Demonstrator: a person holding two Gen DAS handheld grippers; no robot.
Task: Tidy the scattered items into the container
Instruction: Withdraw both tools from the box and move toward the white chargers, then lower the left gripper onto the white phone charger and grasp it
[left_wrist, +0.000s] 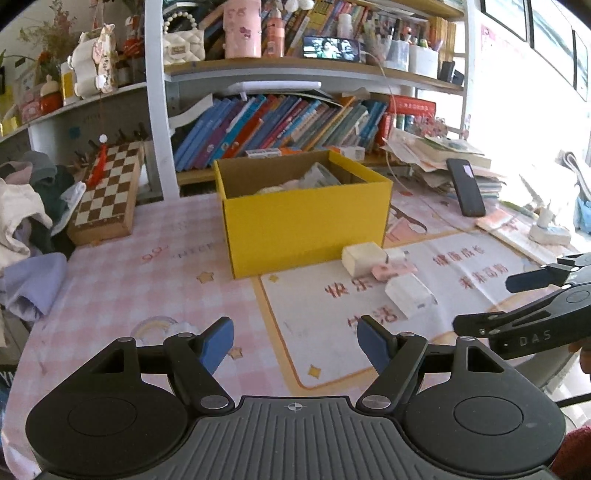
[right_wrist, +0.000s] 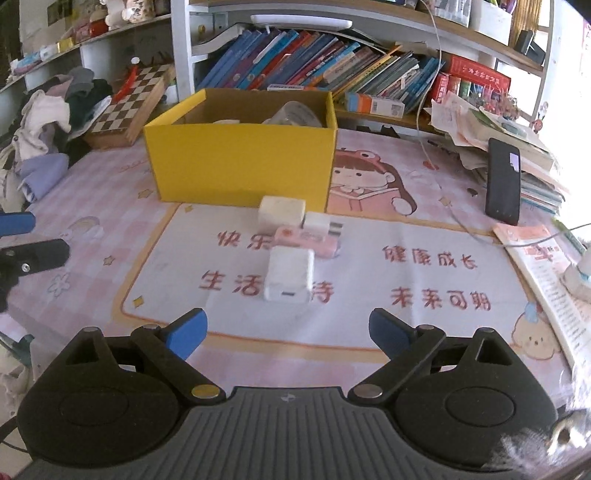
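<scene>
Both the left gripper (left_wrist: 295, 343) and right gripper (right_wrist: 287, 330) gape wide, empty, facing a white charger (right_wrist: 289, 275) before a yellow box (right_wrist: 240, 162).

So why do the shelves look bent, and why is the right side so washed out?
Left wrist view: the fisheye lens bows the shelf post, and window light bleaches the far right to white, while the yellow box stays crisp. Right wrist view: the same curving, glare at the upper right, and the white charger looks slightly blurred.
</scene>
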